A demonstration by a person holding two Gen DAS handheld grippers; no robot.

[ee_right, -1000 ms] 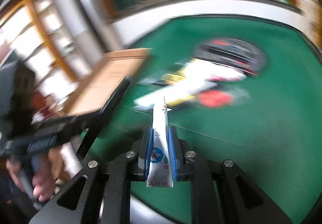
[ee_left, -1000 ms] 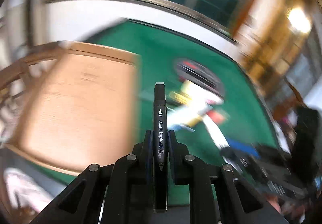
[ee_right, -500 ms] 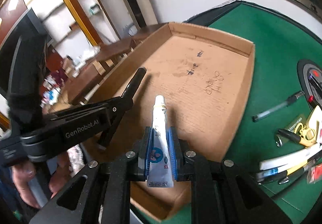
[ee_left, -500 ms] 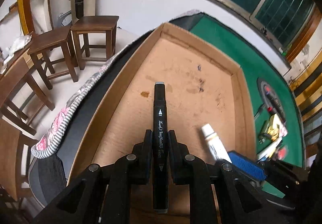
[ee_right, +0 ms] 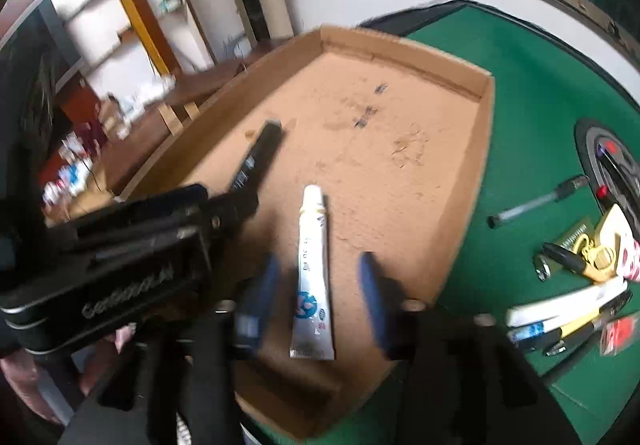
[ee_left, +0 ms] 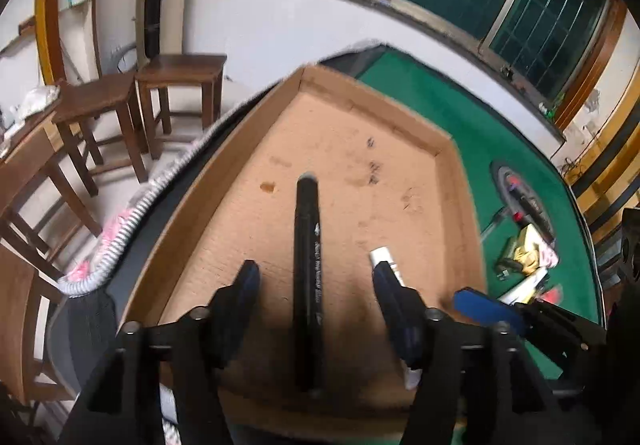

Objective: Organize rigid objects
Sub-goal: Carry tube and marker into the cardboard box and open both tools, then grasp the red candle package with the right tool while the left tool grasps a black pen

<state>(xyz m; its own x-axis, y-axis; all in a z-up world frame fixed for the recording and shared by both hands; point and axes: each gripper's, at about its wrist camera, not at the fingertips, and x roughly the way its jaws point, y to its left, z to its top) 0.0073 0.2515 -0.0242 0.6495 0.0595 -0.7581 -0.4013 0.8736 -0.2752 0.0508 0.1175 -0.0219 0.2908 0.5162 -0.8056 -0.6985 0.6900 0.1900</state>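
Green-felted desk [ee_right: 532, 117], cardboard tray [ee_left: 460, 181]: black marker [ee_left: 307, 277] released by opening left tool [ee_left: 316, 277]; white tube [ee_right: 313, 277] released by opening right tool [ee_right: 320, 277]. Further items are awaited.

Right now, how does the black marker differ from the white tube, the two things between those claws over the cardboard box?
Colour: the black marker is dark all over; the white tube is white with blue print.
Shape: the marker is a long, even stick; the tube tapers from a flat crimped end to a narrow cap.
Place: the marker lies between the left claw pads, the tube between the right claw pads.
Shared: both claws are opening, neither pressing its item, above the cardboard box.
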